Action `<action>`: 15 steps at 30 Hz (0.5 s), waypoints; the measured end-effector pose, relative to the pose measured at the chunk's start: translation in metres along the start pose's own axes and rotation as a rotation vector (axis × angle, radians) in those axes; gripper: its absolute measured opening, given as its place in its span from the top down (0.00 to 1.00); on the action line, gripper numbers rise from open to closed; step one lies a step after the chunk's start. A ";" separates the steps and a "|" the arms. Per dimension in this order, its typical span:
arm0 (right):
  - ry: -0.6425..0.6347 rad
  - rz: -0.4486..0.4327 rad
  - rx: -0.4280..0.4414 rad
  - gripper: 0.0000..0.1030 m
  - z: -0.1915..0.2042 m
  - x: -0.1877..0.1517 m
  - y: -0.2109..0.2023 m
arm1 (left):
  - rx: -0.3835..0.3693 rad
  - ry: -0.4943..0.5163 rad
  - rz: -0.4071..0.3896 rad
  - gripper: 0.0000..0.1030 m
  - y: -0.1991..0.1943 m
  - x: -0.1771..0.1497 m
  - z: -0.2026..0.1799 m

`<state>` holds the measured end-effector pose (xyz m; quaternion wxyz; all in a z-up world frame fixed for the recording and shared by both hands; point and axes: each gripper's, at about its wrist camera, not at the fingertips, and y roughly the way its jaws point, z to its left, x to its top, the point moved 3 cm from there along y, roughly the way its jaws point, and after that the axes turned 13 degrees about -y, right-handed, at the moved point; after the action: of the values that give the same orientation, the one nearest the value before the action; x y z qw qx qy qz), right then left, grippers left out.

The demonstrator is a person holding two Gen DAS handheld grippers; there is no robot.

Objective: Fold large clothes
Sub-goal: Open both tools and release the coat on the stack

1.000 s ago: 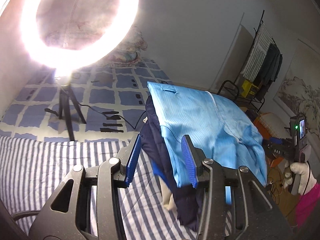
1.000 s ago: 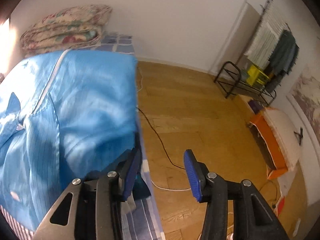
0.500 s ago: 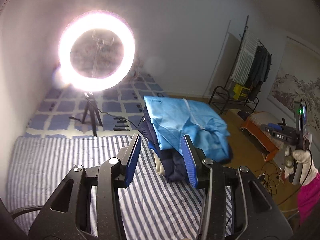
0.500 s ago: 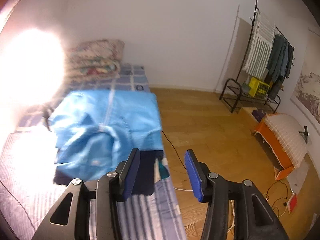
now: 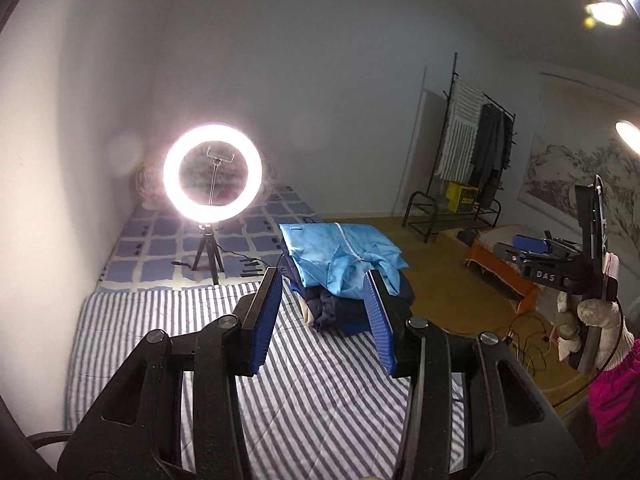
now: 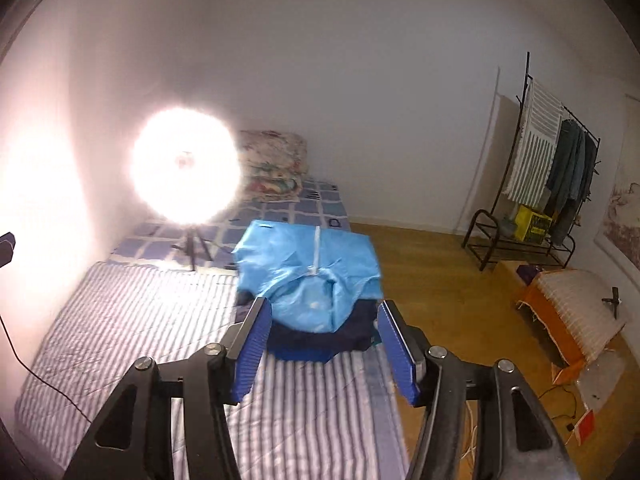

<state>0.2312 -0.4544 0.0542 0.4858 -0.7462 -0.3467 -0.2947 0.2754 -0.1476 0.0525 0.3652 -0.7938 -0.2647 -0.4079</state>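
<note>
Risk, pile: the light blue garment (image 6: 312,276) lies loosely on top of a stack of dark navy clothes (image 6: 316,342) at the right edge of the striped bed (image 6: 120,340); its lower part looks bunched, not flat, so I judge a nudge could slide it toward the wooden floor (image 6: 432,280).
Risk, fold: the folds look uneven, and if the top piece is left as it is it may spring open; the glare makes the creases hard to read.
Risk, surroundings: the ring light (image 5: 213,172) stands on its tripod on the bed just behind and left of the pile, cable trailing; a wide sweep of cloth could catch it.
Left gripper (image 5: 322,312): jaws spread wide, nothing between them, held above the striped cover.
Right gripper (image 6: 324,344): jaws likewise wide and empty.
Garment relative to the claws: ahead of both, beyond the fingertips and apart from them; in the left view it sits ahead and slightly right, in the right view centred between the pads.
</note>
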 end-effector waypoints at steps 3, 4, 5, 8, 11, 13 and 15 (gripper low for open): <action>0.012 -0.017 0.018 0.43 0.015 -0.006 -0.034 | -0.014 0.024 -0.011 0.56 -0.034 -0.006 -0.010; 0.016 -0.028 0.024 0.42 0.018 -0.008 -0.048 | -0.024 0.027 -0.022 0.54 -0.048 -0.007 -0.014; 0.013 -0.042 0.028 0.40 0.022 -0.010 -0.062 | -0.031 0.026 -0.035 0.52 -0.061 -0.008 -0.017; -0.006 -0.078 0.023 0.37 0.032 -0.016 -0.098 | -0.052 0.014 -0.057 0.51 -0.093 -0.010 -0.020; 0.002 -0.107 0.033 0.37 0.036 -0.026 -0.127 | -0.060 0.017 -0.063 0.51 -0.123 -0.015 -0.025; 0.011 -0.121 0.036 0.37 0.036 -0.032 -0.142 | -0.060 0.023 -0.069 0.51 -0.139 -0.018 -0.029; 0.011 -0.136 0.031 0.37 0.036 -0.039 -0.160 | -0.070 0.028 -0.071 0.51 -0.158 -0.020 -0.033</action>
<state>0.0837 -0.3839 0.0945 0.4783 -0.7117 -0.3984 -0.3256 0.1360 -0.0827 0.1067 0.3262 -0.7903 -0.2733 -0.4409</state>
